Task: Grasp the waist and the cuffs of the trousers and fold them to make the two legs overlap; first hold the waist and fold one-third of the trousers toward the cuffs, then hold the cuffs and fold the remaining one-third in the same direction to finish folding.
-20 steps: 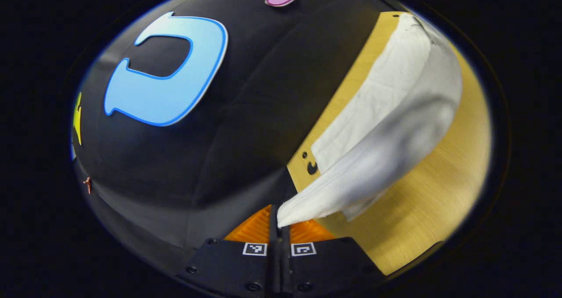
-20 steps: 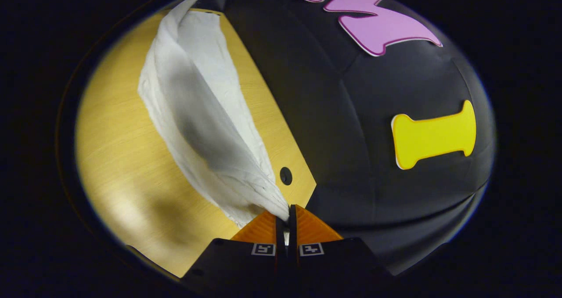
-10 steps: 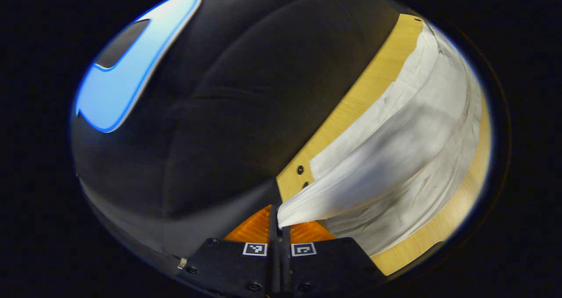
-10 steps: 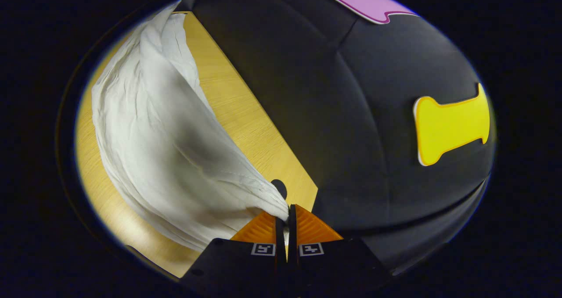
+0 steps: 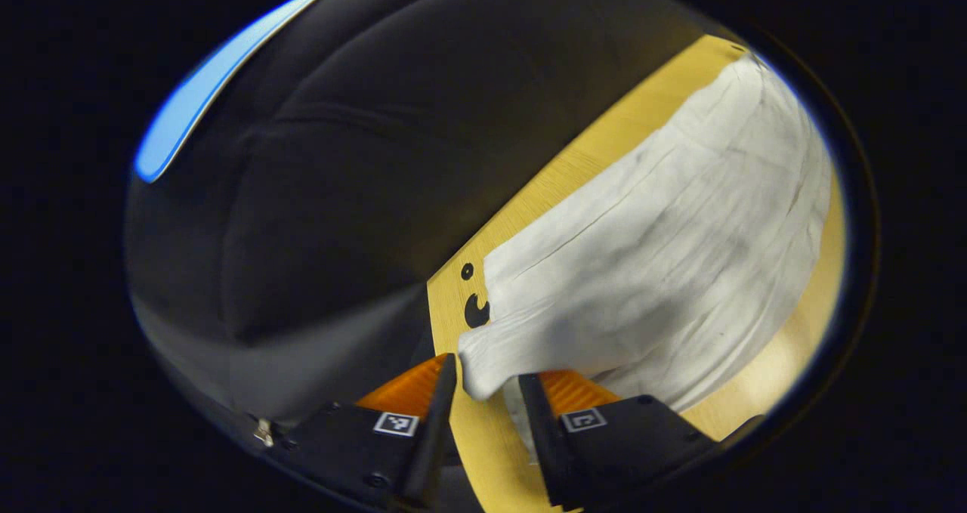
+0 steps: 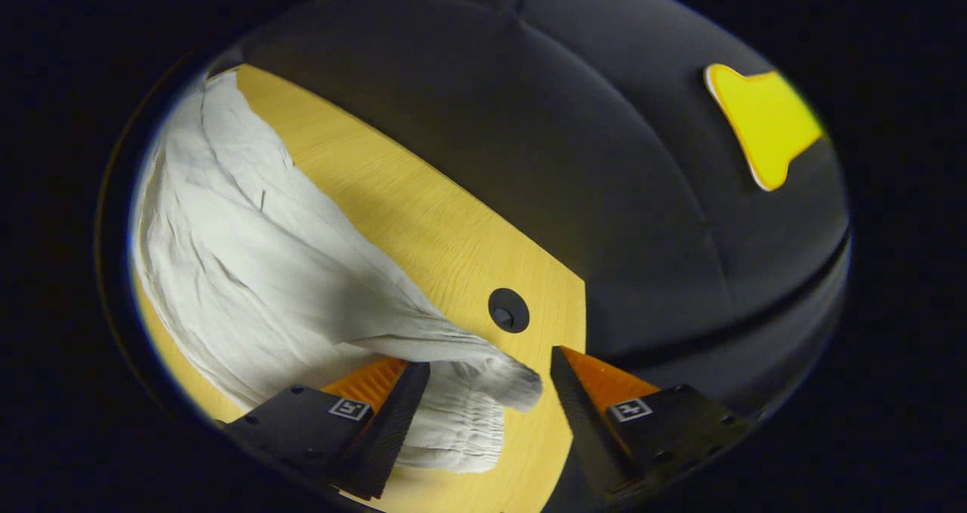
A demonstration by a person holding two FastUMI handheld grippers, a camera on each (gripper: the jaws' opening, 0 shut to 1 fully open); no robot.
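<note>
Both the left gripper (image 5: 487,381) and right gripper (image 6: 489,373) stand spread, apparently releasing the white trousers (image 5: 665,256) folded leg-over-leg on the wooden table (image 6: 423,218), stretching toward two o'clock.

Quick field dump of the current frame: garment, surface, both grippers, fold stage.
garment: white trousers, lying folded lengthwise on the table
surface: wooden table, dark round hole near its edge
left gripper: open, a fabric end between its fingers, not pinched
right gripper: open, gathered end of the trousers between its fingers
fold stage: legs look overlapped; thirds not yet folded
</note>
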